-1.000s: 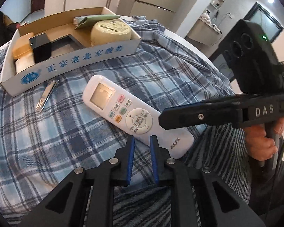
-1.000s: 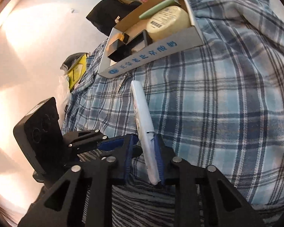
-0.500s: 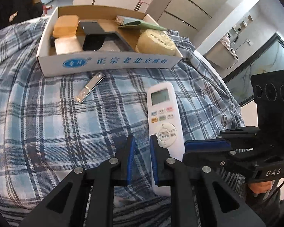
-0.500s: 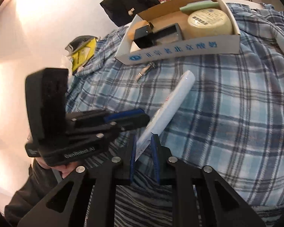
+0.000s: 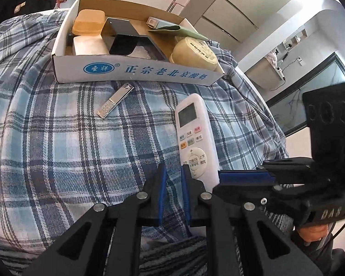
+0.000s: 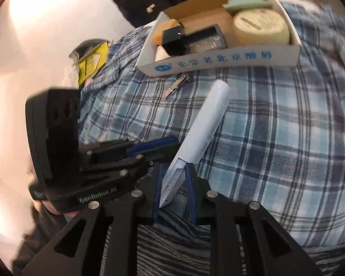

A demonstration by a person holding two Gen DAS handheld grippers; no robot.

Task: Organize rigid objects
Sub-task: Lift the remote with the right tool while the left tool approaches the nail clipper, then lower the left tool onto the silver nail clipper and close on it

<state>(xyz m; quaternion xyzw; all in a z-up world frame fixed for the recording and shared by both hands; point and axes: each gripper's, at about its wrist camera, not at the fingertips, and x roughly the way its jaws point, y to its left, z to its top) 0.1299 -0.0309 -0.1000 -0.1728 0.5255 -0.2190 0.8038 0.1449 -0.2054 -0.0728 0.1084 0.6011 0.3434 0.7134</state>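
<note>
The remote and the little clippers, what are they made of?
Remote: looks like smooth white plastic, slightly glossy, with coloured, probably rubbery buttons. Clippers: apparently metal, since they shine silvery like a mirror and have a dotted grip patch.

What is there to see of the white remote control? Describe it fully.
The remote control is a long white plastic handset with a grey screen at its far end, small coloured buttons and a round keypad. The right gripper clamps its near end, so it points toward the cardboard box above the plaid cloth.
</note>
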